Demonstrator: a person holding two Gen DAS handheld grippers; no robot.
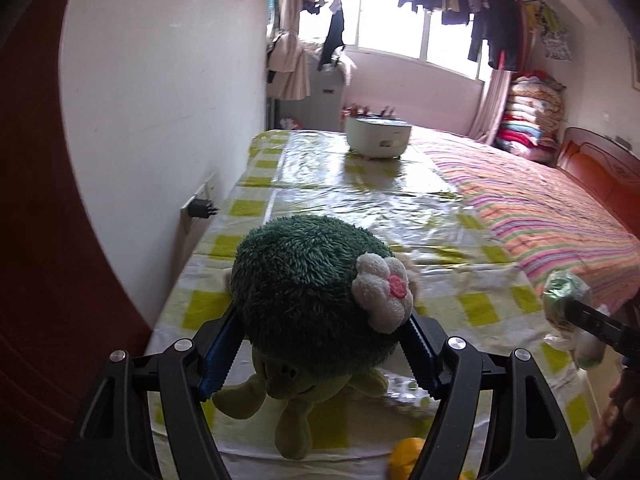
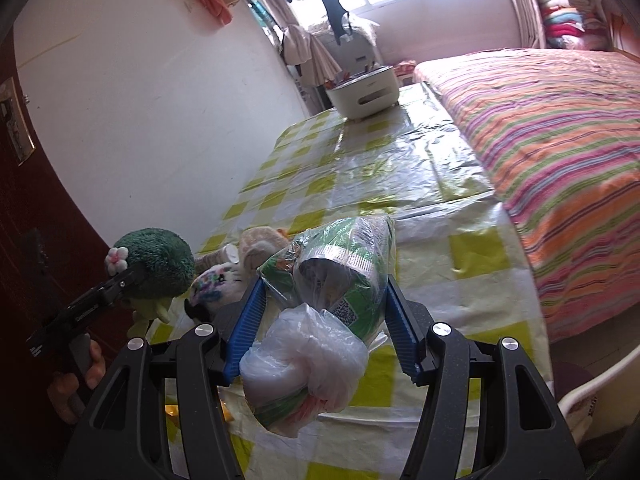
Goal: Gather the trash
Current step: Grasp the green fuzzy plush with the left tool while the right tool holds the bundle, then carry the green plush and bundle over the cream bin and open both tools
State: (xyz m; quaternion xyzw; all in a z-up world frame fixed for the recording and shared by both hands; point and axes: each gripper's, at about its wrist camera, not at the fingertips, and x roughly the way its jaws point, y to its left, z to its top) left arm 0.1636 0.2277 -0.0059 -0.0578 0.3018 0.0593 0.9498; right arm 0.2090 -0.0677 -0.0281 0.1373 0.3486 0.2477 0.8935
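A green plush toy with a white flower hangs above the checked table, with my left gripper shut on its fuzzy head; its legs dangle below the jaws. In the right wrist view the plush toy and the left gripper sit at the left, a hand behind them. My right gripper is shut on a trash bundle: a green printed wrapper with a clear plastic bag hanging in front. That trash bundle also shows at the right edge of the left wrist view.
A white round container stands at the table's far end. A striped bed runs along the right. Two more soft toys lie near the wall. A yellow object lies at the near edge. A charger sticks out of the wall.
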